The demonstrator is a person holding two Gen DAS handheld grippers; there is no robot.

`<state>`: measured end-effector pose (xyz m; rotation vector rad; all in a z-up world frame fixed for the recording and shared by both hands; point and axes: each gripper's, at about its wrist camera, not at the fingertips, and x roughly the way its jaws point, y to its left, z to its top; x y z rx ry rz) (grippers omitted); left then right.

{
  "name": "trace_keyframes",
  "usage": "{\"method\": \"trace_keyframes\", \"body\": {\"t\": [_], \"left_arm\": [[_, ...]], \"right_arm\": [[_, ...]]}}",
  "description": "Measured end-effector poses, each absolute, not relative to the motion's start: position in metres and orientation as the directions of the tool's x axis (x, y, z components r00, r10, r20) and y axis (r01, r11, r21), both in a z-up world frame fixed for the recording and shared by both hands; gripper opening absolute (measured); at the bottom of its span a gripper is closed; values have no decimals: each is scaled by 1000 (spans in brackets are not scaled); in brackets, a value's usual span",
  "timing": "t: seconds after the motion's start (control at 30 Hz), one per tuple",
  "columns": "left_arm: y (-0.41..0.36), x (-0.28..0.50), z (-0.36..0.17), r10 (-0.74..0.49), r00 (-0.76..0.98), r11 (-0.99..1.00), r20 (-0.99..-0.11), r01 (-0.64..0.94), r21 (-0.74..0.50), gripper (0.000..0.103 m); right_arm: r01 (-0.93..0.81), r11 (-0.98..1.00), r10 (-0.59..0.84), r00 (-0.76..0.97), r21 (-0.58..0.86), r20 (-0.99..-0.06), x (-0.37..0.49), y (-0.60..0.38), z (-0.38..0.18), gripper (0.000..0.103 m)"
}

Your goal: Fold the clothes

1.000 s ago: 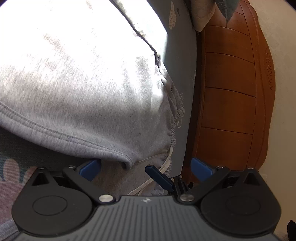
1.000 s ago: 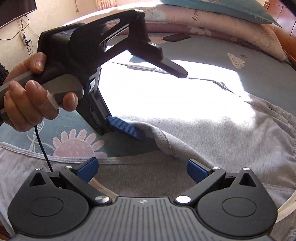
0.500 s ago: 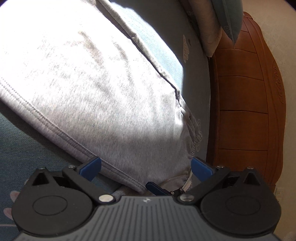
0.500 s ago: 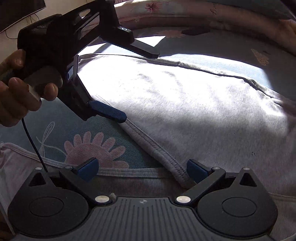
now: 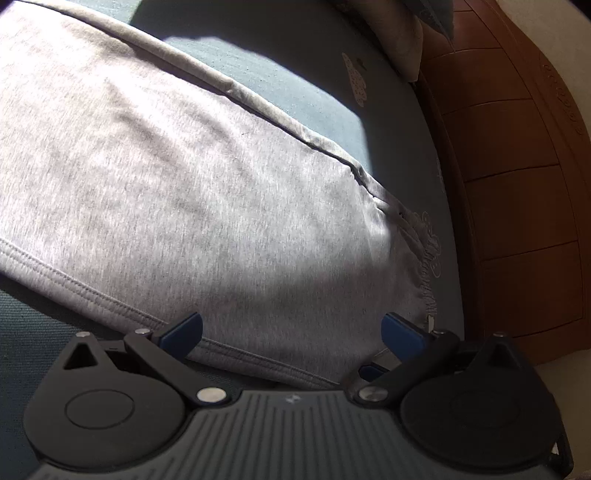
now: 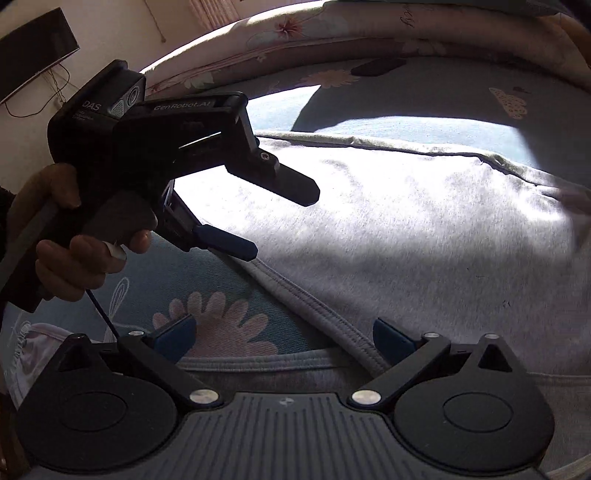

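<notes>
Since a second ago, both grippers have let go of the grey cloth and pulled back, and the folded flap now lies flat.

Nearest, at 6 o'clock in the right wrist view, the right gripper has its blue fingers spread wide with nothing between them. The stitched hem of the grey garment runs just past them. At 9 o'clock a hand holds the left gripper, its fingers apart too, one tip just above the hem.

In the left wrist view the left gripper is also spread and empty, right over the garment, which lies flat on the blue flowered bed. Farther off, at 2 o'clock, is the brown wooden headboard. At 12 o'clock, pillows sit along the far side.

What could go wrong: I think the next fold may come out crooked if only the top layer gets pinched. A finger dragging on the hem could also pull the flap open again.
</notes>
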<state>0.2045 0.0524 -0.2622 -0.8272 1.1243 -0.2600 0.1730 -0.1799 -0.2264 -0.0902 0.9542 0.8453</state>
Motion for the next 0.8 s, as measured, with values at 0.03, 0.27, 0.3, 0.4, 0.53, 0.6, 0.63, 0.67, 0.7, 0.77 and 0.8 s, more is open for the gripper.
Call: {"method": "trace_keyframes", "body": {"t": [0.03,0.27,0.3,0.4,0.53,0.6,0.63,0.67,0.7,0.77,0.8], "left_arm": [[42,208,-259,-583,436,695,-686,-169,-698,102],[-45,227,-252,-554,396,822,-732,119,-557,102],[-50,226,-252,-548,396,828,-736,135,-544,102],[-55,223,-255,-535,384,839,-753,142,-525,102],[-50,222,-258,-505,362,859,-784,117,-499,102],[-46,221,-255,-478,371,874,-796,109,-474,102],[-44,221,-254,-465,375,881,-802,105,-461,102],[-43,220,-253,-450,386,889,-805,104,-447,102],[-44,220,-251,-434,396,897,-809,105,-430,102],[-45,218,-248,-402,417,913,-815,106,-395,102],[-47,216,-245,-387,434,919,-814,108,-379,102]], "right_arm": [[-652,712,574,326,261,-751,175,-190,-222,103],[-462,880,377,532,113,-759,215,-282,-218,103],[-441,887,384,536,138,-752,224,-294,-221,103],[-399,894,411,546,205,-730,248,-317,-236,103],[-353,912,370,484,211,-793,276,-330,-276,103],[-353,921,339,513,167,-789,276,-333,-275,102],[-343,925,329,517,161,-790,276,-335,-270,102],[-332,929,328,525,166,-785,273,-337,-264,102],[-319,932,328,541,172,-775,268,-340,-255,102],[-324,929,338,550,178,-764,253,-342,-239,102],[-333,926,345,547,180,-763,245,-341,-233,102]]}}
